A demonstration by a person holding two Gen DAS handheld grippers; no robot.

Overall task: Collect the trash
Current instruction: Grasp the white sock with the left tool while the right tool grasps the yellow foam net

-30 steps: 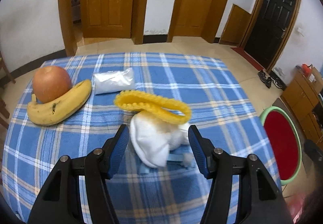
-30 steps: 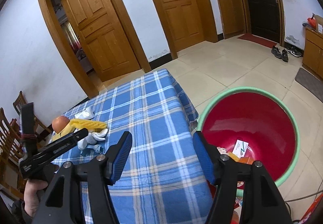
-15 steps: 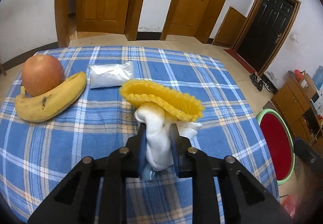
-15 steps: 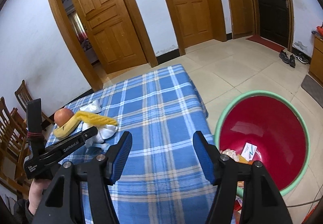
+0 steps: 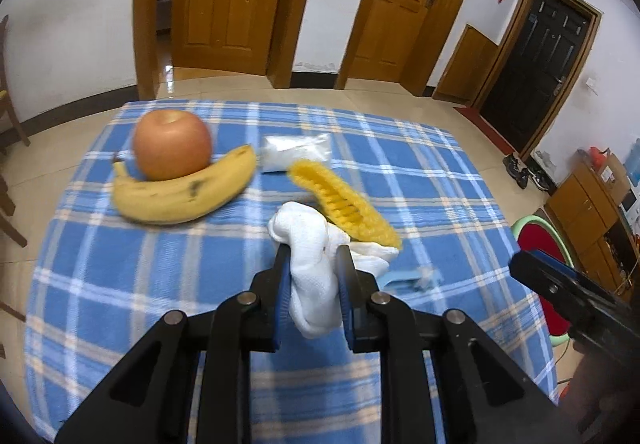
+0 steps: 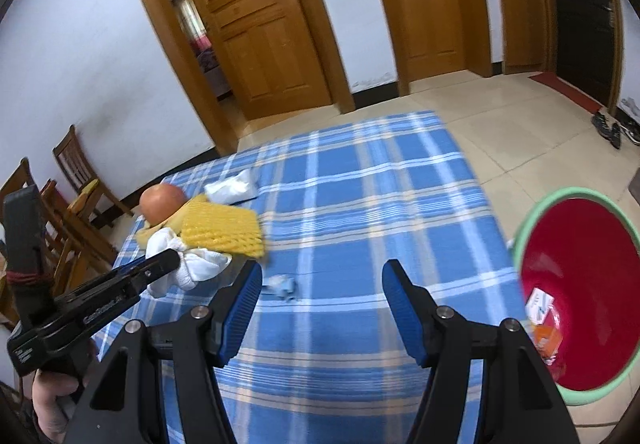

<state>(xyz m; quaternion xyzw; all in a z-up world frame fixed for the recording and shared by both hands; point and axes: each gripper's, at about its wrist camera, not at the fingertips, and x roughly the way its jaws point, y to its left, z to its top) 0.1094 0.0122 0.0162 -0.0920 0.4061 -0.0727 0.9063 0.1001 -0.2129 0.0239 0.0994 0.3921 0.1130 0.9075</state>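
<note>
A soft, light white cloth is pinched at its bunched middle by the left claw, closed tight on it. Being limp, it is best held there. The right claw is held half open, empty, above the surface.

Left gripper side arm: white lettering, too blurred to read. No other legible text.

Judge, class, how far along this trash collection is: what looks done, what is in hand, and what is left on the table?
Done: some litter already lies in the red bin. In hand: the left gripper is shut on the white foam net, with the yellow foam net on it. Left: the small blue scrap and white packet on the tablecloth. The right gripper is open and empty.
</note>
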